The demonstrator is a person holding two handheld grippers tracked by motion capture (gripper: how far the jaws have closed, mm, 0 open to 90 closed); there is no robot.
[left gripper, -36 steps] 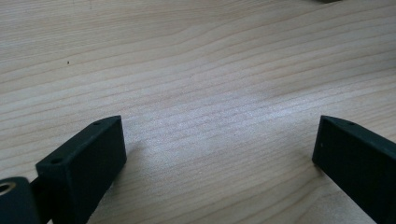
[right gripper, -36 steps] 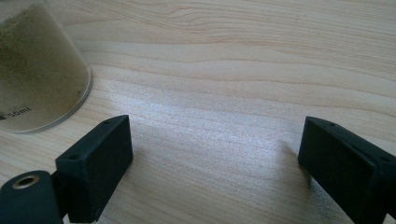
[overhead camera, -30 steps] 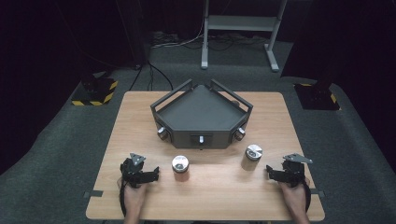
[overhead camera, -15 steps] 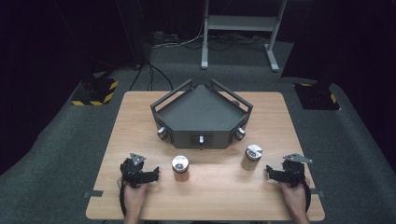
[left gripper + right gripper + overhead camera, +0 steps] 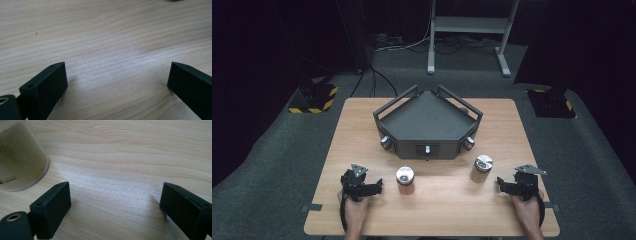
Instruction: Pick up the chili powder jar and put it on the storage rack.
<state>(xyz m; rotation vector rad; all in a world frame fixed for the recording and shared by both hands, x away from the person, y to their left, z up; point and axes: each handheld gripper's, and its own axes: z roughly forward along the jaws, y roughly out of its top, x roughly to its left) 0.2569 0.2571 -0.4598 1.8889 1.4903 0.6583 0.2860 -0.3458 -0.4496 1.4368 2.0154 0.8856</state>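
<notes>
Two small jars with silver lids stand on the wooden table: the left jar holds something reddish-brown, the right jar a pale sandy powder. My left gripper rests on the table left of the left jar, held by a hand; its jaws stand wide apart over bare wood. My right gripper lies to the right of the right jar, open as well with bare wood between its fingers. That jar's glass wall with sandy fill shows at the upper left of the right gripper view.
A dark five-sided tray-like device with knobs on its front sits at the table's middle back. Cables and a yellow-black striped block lie on the grey floor beyond the table. A metal stand is behind.
</notes>
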